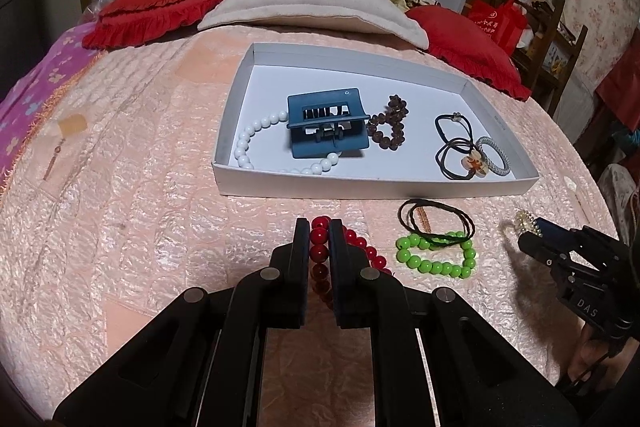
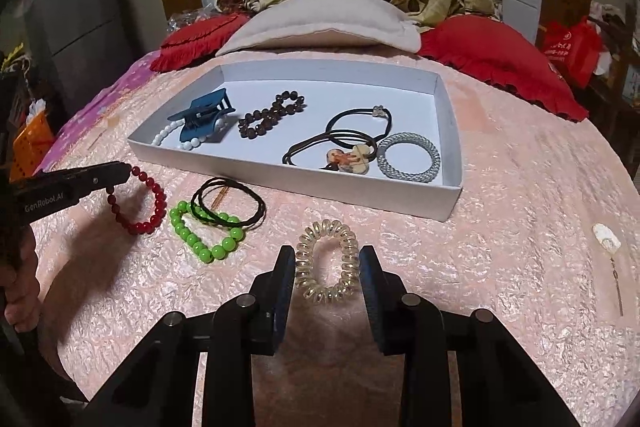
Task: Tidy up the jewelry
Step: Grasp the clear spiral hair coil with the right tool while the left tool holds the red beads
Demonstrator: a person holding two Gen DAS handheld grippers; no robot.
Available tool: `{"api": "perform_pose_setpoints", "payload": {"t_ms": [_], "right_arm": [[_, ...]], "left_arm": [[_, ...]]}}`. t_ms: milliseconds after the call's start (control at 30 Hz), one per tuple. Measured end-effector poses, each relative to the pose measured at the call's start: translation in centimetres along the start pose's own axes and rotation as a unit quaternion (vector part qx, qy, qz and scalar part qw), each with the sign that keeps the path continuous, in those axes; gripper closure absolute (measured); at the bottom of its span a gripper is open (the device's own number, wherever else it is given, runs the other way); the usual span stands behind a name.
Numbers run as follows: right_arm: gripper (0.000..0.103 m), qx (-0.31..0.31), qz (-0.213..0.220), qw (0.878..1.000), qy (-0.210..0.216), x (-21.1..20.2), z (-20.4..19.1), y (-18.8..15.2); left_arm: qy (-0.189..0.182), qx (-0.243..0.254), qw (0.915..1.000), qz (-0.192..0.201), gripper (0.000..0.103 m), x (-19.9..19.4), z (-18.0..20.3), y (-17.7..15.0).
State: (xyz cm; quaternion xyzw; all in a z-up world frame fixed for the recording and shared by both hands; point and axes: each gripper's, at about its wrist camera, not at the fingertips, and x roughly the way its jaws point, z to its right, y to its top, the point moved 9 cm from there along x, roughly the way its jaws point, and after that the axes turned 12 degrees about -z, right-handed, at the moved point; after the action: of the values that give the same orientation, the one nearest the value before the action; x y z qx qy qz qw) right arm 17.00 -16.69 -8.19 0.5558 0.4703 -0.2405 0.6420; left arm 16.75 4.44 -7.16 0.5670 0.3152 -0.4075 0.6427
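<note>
My left gripper (image 1: 320,227) is shut on a red bead bracelet (image 1: 319,236), which rests on the pink bedspread just in front of the white box (image 1: 360,187). In the right wrist view, that gripper (image 2: 128,171) pinches the red bracelet (image 2: 160,205) at its top. My right gripper (image 2: 326,255) is shut on a clear spiral hair tie (image 2: 324,297), one pad against each side. Between the two grippers lie a green bead bracelet (image 2: 200,247) and black hair ties (image 2: 240,223). In the box lie a blue claw clip (image 1: 326,131), white beads (image 1: 246,143), brown beads (image 1: 388,123), black ties (image 1: 456,147) and a silver tie (image 1: 494,157).
A beige pillow (image 1: 312,7) and red cushions (image 1: 156,11) lie behind the box. A small white object (image 2: 606,239) sits on the bedspread at far right, near the bed's edge. A person's hand (image 2: 20,287) grips the left gripper's handle.
</note>
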Motion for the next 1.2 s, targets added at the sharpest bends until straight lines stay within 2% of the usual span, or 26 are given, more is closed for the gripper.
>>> {"api": "perform_pose_setpoints", "payload": {"t_ms": [1200], "right_arm": [[0.071,-0.001,-0.001,1.000,-0.003,0.05,-0.26,-0.04]], "left_arm": [[0.005,0.006,1.0000,-0.004,0.095,0.31,0.36,-0.20]]}}
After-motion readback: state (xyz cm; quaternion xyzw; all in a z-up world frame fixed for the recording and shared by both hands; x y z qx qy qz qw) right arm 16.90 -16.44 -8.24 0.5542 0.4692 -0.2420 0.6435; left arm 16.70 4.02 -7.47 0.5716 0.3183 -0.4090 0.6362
